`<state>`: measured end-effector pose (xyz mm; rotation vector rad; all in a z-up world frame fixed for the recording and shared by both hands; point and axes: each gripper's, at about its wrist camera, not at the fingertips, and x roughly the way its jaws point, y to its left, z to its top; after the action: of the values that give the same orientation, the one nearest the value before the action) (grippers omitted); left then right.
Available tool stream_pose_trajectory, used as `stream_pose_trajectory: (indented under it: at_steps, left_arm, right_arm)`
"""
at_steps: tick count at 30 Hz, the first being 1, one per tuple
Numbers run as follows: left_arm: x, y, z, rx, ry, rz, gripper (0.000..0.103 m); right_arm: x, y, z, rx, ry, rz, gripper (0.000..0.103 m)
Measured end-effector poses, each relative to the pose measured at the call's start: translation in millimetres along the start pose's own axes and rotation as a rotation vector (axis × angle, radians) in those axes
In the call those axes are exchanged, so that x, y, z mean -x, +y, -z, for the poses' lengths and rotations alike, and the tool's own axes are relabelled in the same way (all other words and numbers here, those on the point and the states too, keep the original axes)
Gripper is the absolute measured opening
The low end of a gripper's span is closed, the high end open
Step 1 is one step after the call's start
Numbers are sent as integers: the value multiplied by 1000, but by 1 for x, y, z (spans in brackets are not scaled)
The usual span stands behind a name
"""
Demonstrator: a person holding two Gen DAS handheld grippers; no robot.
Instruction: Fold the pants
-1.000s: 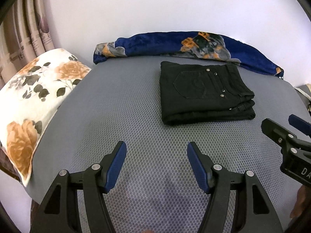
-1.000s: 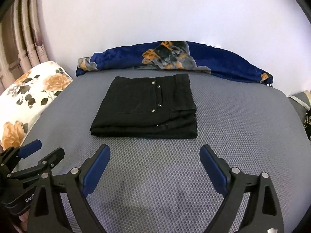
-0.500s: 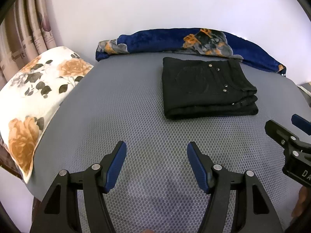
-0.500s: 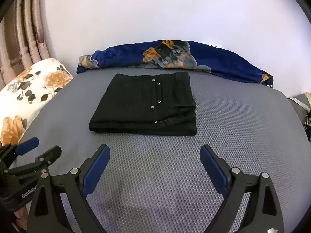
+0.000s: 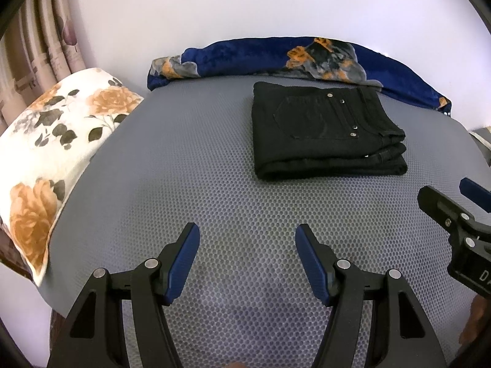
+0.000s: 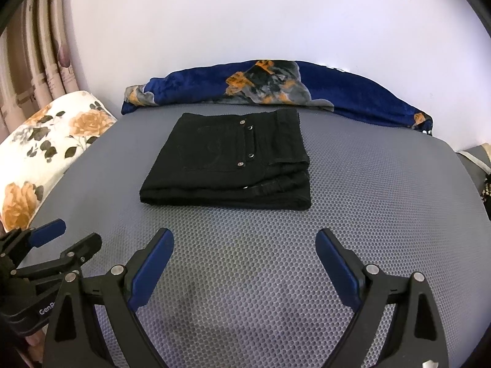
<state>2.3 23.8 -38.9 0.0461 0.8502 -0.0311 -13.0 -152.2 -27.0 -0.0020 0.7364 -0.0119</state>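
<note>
Little has shifted since a second ago: through the left wrist camera the folded black pants (image 5: 325, 132) sit slightly lower in view than before, and through the right wrist camera slightly higher, while both of my tongs keep the same spread.

I hold the left gripper (image 5: 247, 239) above bare grey mesh mattress (image 5: 184, 184), its blue-padded jaws standing moderately apart with nothing between them. I hold the right gripper (image 6: 244, 243) the same way, jaws spread wider and gripping nothing, only mattress showing in the gap. Each tong shows at the edge of the other's view, so the two hang side by side, close but not touching.

The pants lie folded into a compact rectangle on the far half of the mattress, well apart from both grippers. A back pocket with metal rivets faces up, and the stacked layers and waistband show along the near and right edges. Seen from the left gripper they lie ahead and to the right; seen from the right gripper they lie ahead and slightly left.

Behind the pants, against the white wall, a dark blue floral blanket (image 6: 353, 98) is rolled along the mattress edge. A white pillow (image 5: 52, 141) with orange roses rests at the left side, with pleated curtains (image 6: 33, 67) beyond it.
</note>
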Motion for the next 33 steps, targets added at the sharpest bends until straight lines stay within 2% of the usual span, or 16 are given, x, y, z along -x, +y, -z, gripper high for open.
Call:
stream_pose_trajectory:
  at_steps: [33]
  left_arm:
    - [-3,-3,8,-9,17,16,66]
  right_arm:
    - [-12,-6,5,-35,39,23,93]
